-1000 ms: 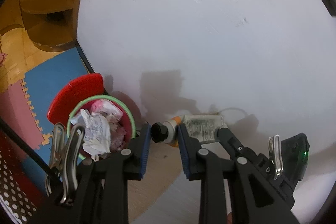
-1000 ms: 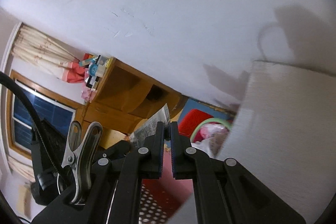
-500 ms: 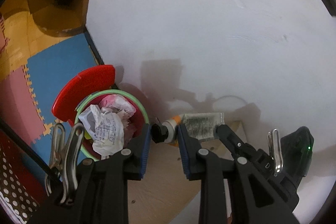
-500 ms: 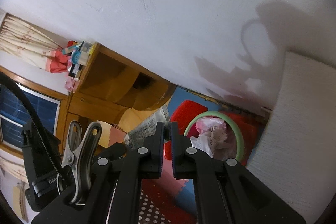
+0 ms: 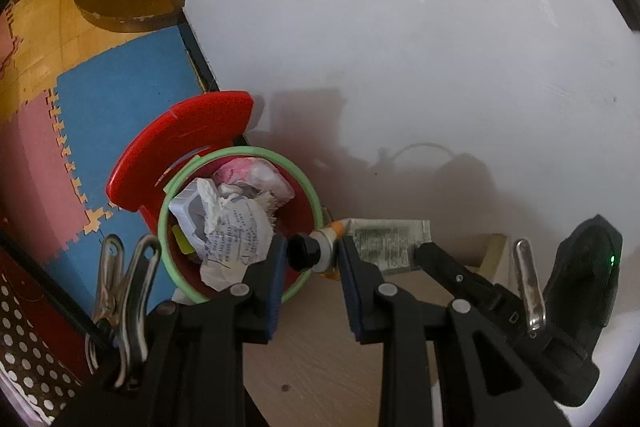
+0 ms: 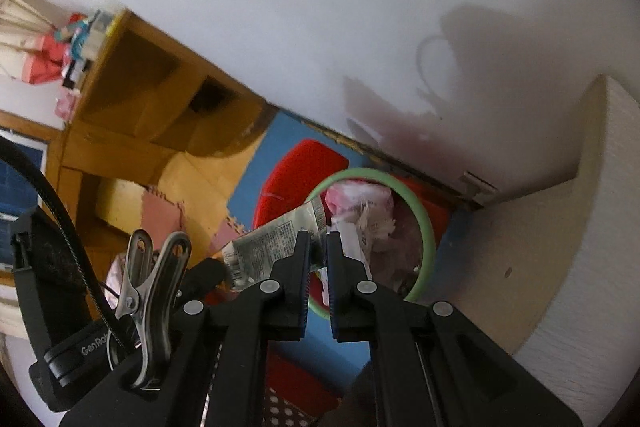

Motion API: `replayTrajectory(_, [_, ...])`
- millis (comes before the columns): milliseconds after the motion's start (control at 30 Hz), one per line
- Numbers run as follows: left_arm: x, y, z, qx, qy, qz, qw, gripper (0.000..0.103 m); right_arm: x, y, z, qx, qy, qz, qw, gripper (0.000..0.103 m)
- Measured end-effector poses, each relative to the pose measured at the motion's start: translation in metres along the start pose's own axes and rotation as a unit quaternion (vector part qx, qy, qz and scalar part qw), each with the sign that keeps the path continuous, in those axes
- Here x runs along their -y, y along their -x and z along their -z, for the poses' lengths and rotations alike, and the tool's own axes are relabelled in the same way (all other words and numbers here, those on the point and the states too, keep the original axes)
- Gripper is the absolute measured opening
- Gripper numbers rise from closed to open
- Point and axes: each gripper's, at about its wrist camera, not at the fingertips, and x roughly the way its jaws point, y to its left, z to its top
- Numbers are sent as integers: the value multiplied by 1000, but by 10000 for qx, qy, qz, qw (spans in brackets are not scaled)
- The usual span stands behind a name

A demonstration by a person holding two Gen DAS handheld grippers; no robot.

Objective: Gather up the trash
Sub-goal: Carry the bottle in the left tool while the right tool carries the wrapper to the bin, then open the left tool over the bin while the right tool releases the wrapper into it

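A flattened tube with a black cap [image 5: 302,251] and printed body [image 5: 388,243] hangs over the edge of a red bin with a green rim [image 5: 164,211]. My left gripper [image 5: 312,259] is shut on its cap end. A finger of the right gripper [image 5: 448,267] pinches its flat tail. In the right wrist view my right gripper [image 6: 319,255] is shut on the tube [image 6: 272,243], above the bin's green rim [image 6: 428,227]. The bin holds crumpled paper [image 5: 232,227] and pink wrapping [image 6: 356,195]. Its red lid [image 5: 180,147] stands tipped back.
A light wooden tabletop [image 5: 320,367] lies under my left gripper, its corner beside the bin. White wall [image 5: 400,27] rises behind. Blue and pink foam mats [image 5: 120,99] cover the floor. A wooden shelf unit [image 6: 152,95] stands further left.
Both grippers have come down and nearer to the bin, which now looks larger and closer to the jaws. The tube stays gripped at both ends.
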Motion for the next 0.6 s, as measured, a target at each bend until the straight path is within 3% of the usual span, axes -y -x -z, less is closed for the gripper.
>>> replayTrajectory(300, [-47,-40,-10,-215,499,-37,9985,27,-26,-58,-11,-767,629,654,9929,10])
replayTrajectory(467, [-70,-74,-18,-279,654,-343,9969,27,-37,-109,-19,-1241,1039,1191,9796,11])
replayTrajectory(600, [-93,-110,-20,-377,762,-683,9940,27,-43,-168,-24,-1719,1532,1492,9616,12])
